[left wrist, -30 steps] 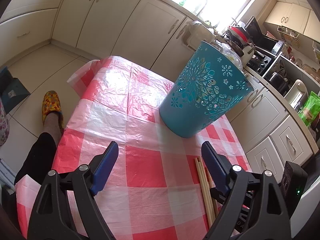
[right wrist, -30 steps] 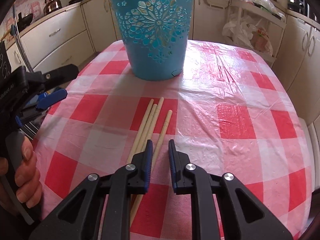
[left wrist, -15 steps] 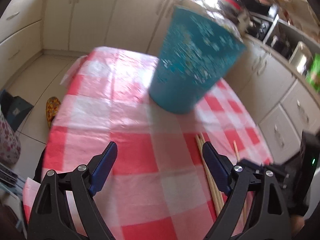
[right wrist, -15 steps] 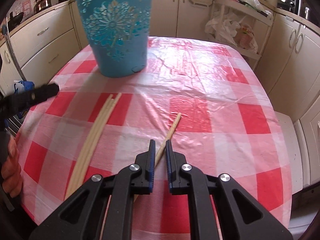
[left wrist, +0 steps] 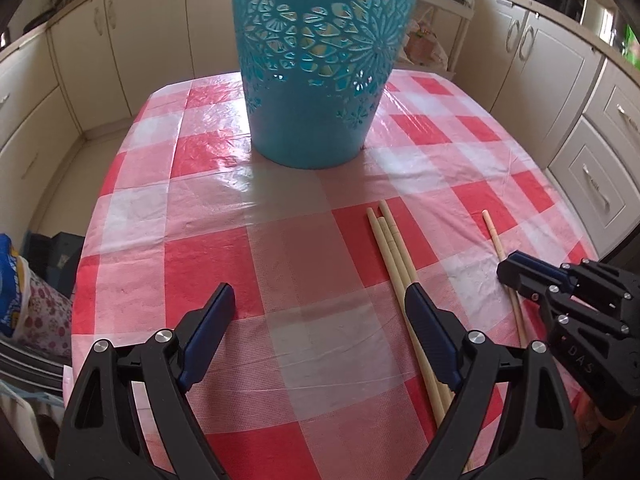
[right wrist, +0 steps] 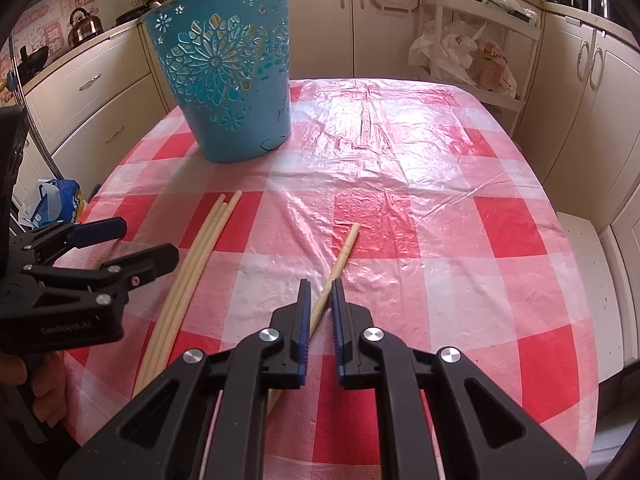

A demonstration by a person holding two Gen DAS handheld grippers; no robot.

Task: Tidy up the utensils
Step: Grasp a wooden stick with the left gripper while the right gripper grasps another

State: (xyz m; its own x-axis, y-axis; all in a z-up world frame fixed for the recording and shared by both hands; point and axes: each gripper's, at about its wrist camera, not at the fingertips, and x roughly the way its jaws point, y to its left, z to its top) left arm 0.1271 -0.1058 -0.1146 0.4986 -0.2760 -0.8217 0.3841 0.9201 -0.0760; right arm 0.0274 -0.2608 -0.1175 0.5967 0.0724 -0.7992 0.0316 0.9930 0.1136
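Note:
A teal cut-out bucket [left wrist: 320, 60] stands on the red-checked table [left wrist: 208, 264]; it also shows in the right wrist view [right wrist: 228, 76]. Three pale wooden chopsticks [left wrist: 394, 260] lie together, also in the right wrist view [right wrist: 192, 264]. A single chopstick [right wrist: 338, 264] lies apart, also in the left wrist view [left wrist: 496, 240]. My right gripper [right wrist: 320, 292] has its jaws nearly closed around this single chopstick, low over the table. My left gripper [left wrist: 320, 300] is wide open and empty, its right finger over the three chopsticks.
Cream kitchen cabinets [right wrist: 576, 92] ring the table. A white rack with plastic bags [right wrist: 468, 52] stands behind it. A kettle [right wrist: 82, 26] sits on the left counter. A blue bag [right wrist: 56, 200] lies on the floor at the left.
The right gripper dragged one chopstick to the right, away from the other three. The left gripper swung round to face the bucket and stayed open.

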